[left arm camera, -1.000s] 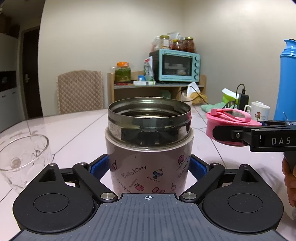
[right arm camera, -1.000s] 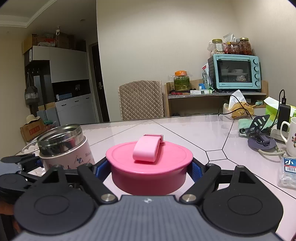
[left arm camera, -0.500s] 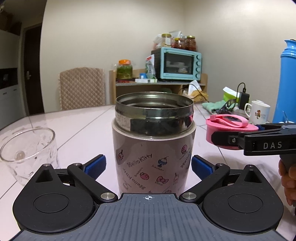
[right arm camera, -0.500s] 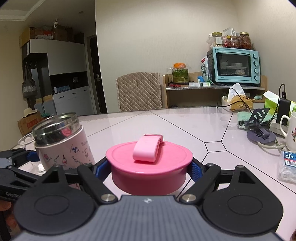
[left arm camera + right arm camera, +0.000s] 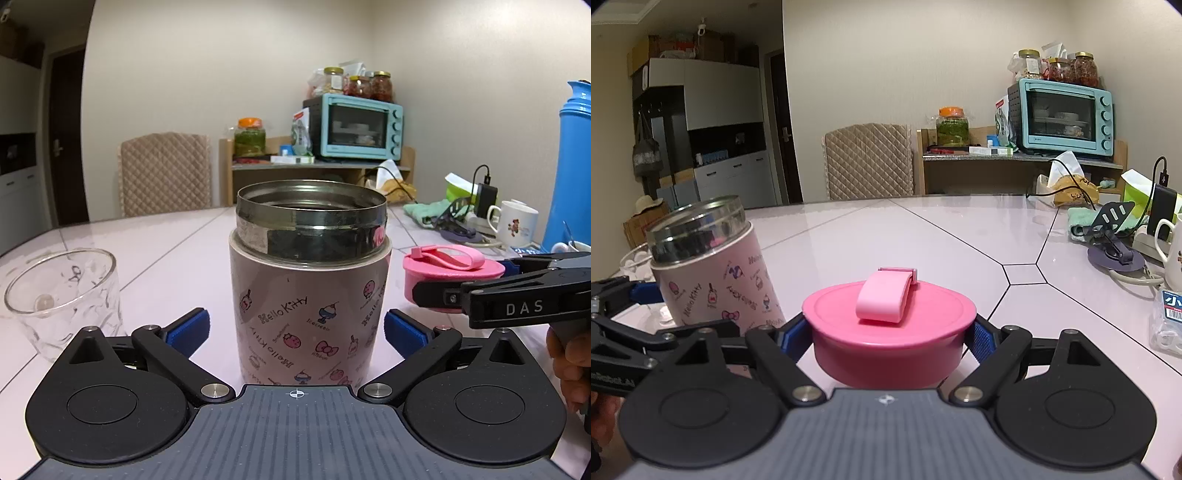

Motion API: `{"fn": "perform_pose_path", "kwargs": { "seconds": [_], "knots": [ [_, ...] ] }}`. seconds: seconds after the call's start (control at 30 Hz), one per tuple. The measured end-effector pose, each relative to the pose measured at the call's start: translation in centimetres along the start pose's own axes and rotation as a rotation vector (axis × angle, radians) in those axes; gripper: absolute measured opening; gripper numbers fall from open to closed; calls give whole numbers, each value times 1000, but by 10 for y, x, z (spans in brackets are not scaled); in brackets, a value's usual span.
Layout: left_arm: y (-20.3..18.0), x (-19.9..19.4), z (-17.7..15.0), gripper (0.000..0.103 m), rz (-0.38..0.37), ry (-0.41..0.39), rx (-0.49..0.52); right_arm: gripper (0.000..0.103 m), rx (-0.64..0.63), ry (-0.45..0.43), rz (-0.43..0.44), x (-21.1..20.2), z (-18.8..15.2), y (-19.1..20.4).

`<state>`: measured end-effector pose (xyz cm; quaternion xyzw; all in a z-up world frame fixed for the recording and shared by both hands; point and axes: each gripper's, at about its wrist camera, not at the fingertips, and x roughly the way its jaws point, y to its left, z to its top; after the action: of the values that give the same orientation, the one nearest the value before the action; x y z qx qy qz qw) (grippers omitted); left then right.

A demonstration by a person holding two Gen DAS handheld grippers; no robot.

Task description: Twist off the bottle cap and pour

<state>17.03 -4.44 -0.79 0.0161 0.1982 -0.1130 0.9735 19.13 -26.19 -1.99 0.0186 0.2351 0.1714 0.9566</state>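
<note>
A pink Hello Kitty steel jar (image 5: 308,295) stands uncapped on the pale table, its wide steel mouth open. My left gripper (image 5: 295,328) is open around the jar's lower body, and both blue pads (image 5: 188,328) stand clear of its wall. My right gripper (image 5: 894,334) is shut on the pink cap (image 5: 890,325), which has a folded strap on top. It holds the cap low, to the right of the jar (image 5: 713,273). In the left wrist view the cap (image 5: 450,269) sits in the right gripper (image 5: 461,295). An empty glass (image 5: 62,295) stands left of the jar.
A tall blue flask (image 5: 570,166) and a white mug (image 5: 515,223) stand at the right. Beyond them lie a phone stand (image 5: 1115,236), a charger with cables and a green cloth. A small plastic box (image 5: 1167,317) sits near the right edge. A chair and toaster oven are behind.
My left gripper has opened and let go of the jar, which now stands free. The right gripper, still holding the cap, has sunk lower beside the jar.
</note>
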Motion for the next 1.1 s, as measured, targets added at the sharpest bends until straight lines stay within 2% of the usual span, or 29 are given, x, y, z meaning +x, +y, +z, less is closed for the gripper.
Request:
{"fn": "perform_pose_path", "kwargs": {
  "seconds": [0.37,1.1],
  "knots": [
    [0,0,-1,103,-10,5,1,85,-22,58,-15,7,-3,5],
    [-3,0,-3,103,-21,13,-4,85,-46,119,-24,6,3,12]
  ]
}}
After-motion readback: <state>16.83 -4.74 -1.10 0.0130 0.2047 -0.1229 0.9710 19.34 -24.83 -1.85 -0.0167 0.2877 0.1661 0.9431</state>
